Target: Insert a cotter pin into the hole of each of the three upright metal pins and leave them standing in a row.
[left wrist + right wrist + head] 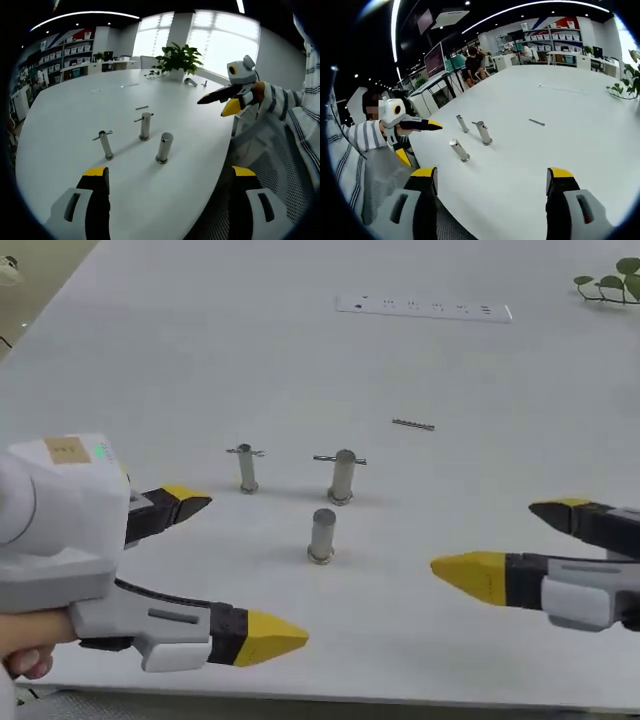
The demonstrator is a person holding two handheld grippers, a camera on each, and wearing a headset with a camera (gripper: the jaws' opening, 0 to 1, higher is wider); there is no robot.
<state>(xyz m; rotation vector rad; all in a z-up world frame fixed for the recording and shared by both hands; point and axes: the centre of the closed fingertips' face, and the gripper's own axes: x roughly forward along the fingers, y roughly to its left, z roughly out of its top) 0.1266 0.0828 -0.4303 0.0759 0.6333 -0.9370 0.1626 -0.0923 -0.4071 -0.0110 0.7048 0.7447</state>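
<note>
Both claws are spread wide with nothing in them: left gripper (238, 570) and right gripper (485, 537). The loose thin grey wire cotter pin (413, 424) lies flat on the white table (150, 360), well behind the short silver steel pins. The rear left pin (246, 468) and rear right pin (342, 476) already have theirs, but the front bare pin (322, 536) doesn't. I reckon the cotter's featherlight, stiff and slippy, so I'd pinch it near one end and leave the rest free. The bare pin looks solid but tippy, so I'd steady it low.
</note>
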